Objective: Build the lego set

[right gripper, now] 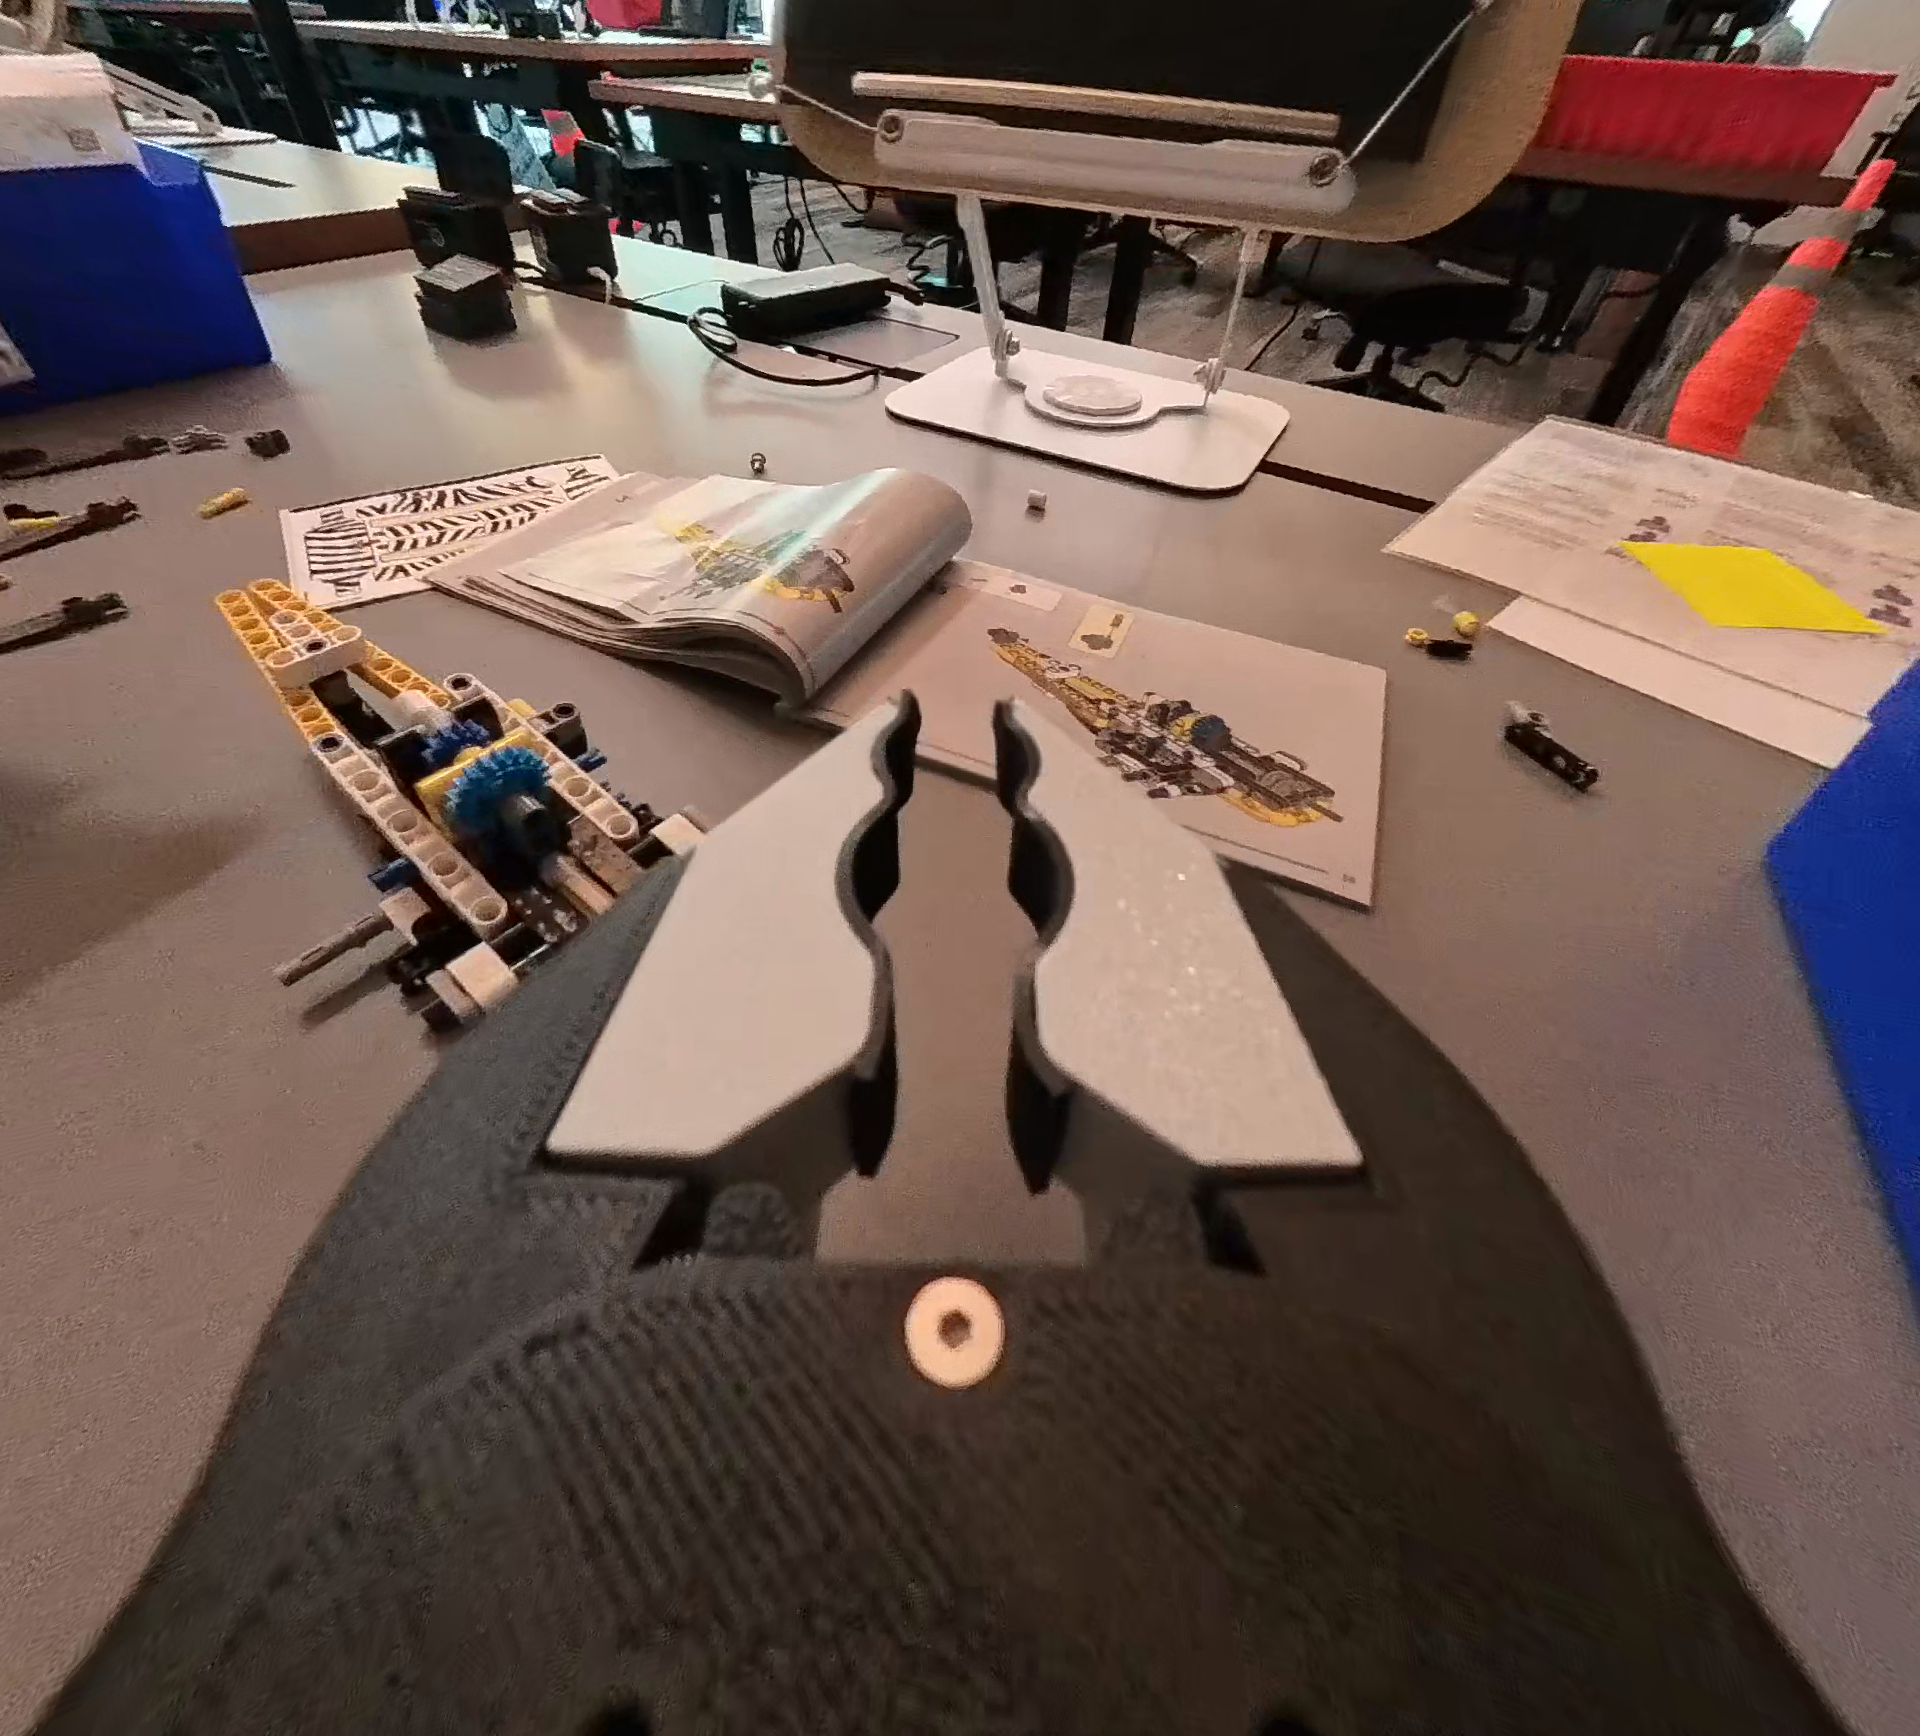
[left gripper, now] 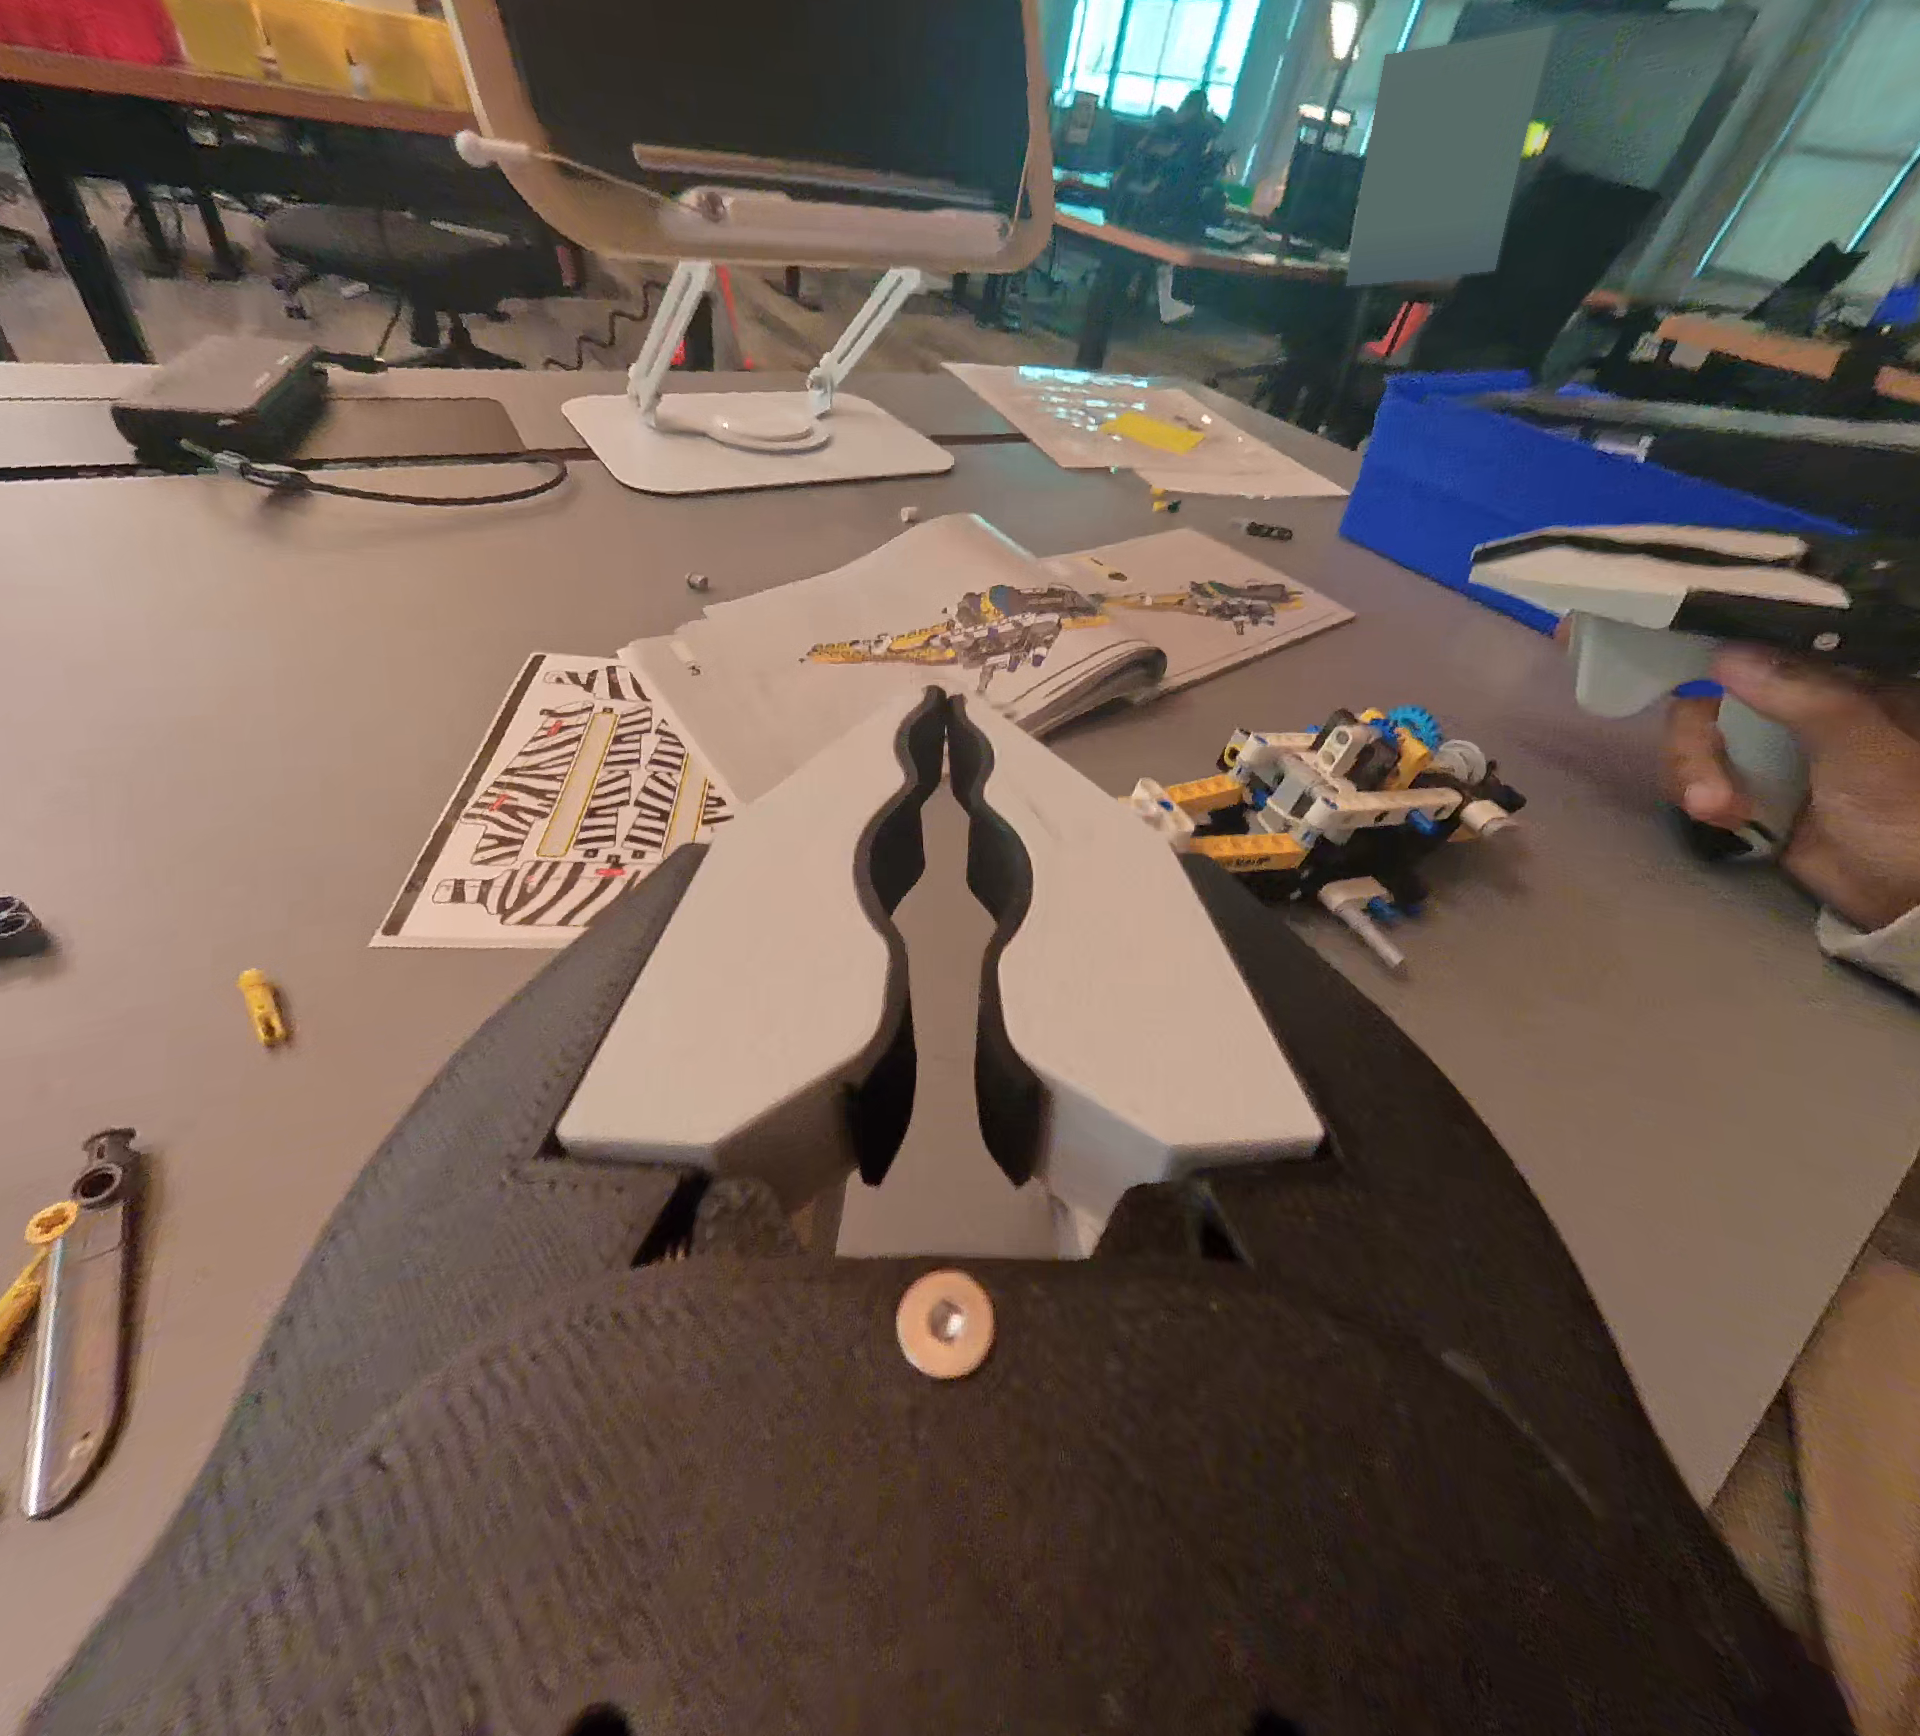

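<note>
A part-built yellow, white and black lego model (left gripper: 1340,803) with a blue gear lies on the grey table, right of my left gripper (left gripper: 943,710). That gripper is shut and empty, tips touching, above the open instruction booklet (left gripper: 997,637). In the right wrist view the same model (right gripper: 457,793) lies left of my right gripper (right gripper: 956,720), which is open a little and empty, over the booklet's page (right gripper: 1174,730). The right gripper also shows at the right of the left wrist view (left gripper: 1496,559), held by a hand.
A striped sticker sheet (left gripper: 561,803) lies left of the booklet. Loose pieces: a yellow pin (left gripper: 262,1009), black beams (right gripper: 62,523), a black pin (right gripper: 1550,753). Blue bins (left gripper: 1455,491) (right gripper: 114,273) stand at the sides. A tablet stand (right gripper: 1091,413) stands behind, papers (right gripper: 1683,564) at right.
</note>
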Demonstrator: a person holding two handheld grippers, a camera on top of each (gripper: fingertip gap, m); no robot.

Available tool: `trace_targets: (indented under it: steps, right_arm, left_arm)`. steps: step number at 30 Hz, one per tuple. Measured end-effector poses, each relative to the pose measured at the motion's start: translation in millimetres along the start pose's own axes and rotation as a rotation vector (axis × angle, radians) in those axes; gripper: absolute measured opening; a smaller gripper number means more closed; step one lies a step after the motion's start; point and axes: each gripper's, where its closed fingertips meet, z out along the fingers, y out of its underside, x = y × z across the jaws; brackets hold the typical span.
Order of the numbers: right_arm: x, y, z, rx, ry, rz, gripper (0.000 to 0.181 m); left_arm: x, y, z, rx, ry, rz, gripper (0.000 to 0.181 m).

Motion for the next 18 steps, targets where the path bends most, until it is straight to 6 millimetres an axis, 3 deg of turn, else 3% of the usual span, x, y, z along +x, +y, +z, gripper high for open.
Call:
trace_targets:
  steps: [7,13,18]
  right_arm:
    - [6.3,8.0,5.7,-0.053,0.036,0.009,0.002]
    - [15.0,-2.6,-4.2,0.034,0.052,0.059,0.0]
    - [16.2,-4.5,-5.7,0.05,0.022,0.095,0.0]
  left_arm:
    - [5.2,8.8,10.0,-0.004,0.031,-0.005,0.0]
    - [-17.6,-4.5,23.2,0.083,-0.027,-0.067,0.0]
    - [-26.8,17.2,34.1,-0.069,-0.066,-0.167,0.0]
